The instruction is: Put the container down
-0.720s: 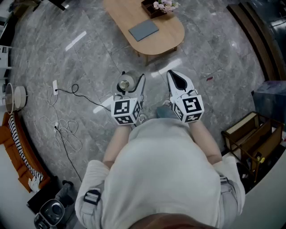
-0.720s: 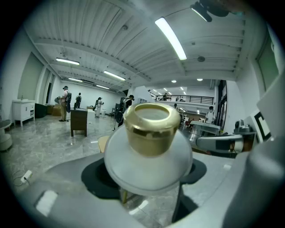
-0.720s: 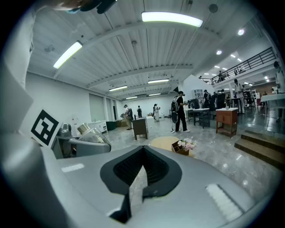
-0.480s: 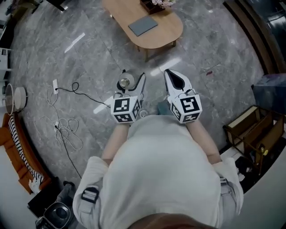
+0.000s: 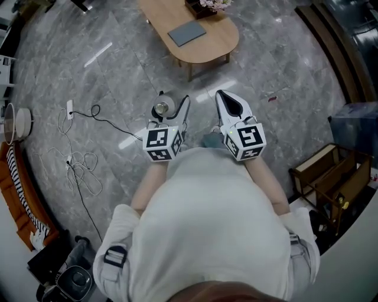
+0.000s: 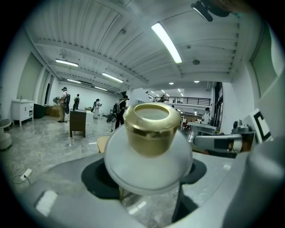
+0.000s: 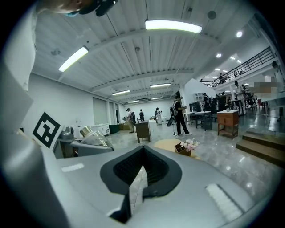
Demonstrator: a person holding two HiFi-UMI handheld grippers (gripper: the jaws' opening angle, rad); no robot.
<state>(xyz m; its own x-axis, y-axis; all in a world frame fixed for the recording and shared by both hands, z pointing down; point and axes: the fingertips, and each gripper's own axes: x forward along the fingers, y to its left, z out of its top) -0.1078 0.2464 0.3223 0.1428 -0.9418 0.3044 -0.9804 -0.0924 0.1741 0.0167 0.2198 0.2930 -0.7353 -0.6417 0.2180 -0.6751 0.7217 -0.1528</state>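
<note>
A wide hall with a grey marble floor (image 5: 118, 76) lies under the person (image 5: 218, 218), who stands in a pale shirt with both arms held out in front. Ahead stands an oval wooden table (image 5: 220, 46), well apart from the grippers, and on it lie a flat grey book (image 5: 186, 33) and a box of flowers (image 5: 204, 7). A loose cable (image 5: 80, 171) trails over the floor at the person's left. The left gripper (image 5: 173, 105) is clamped on the container (image 6: 149, 142), a clear vessel with a gold cap. The jaws stand wide around its body and it hangs in the air above the floor, roughly upright. The right gripper (image 5: 223, 99) carries nothing, its jaws drawn together with only a thin slit between them. The container is not yet set down, and the table looks the likely place for it. To do that well, the person would need to bring the left gripper over a bare stretch of the tabletop clear of the book. The container should stay level as it is lowered until its base bears on the wood, and only then should the jaws part. Compared with the earlier head views, the table and the cable have drifted slightly across the view. The grippers sit much as they did, and the container has stayed in the left jaws.
</note>
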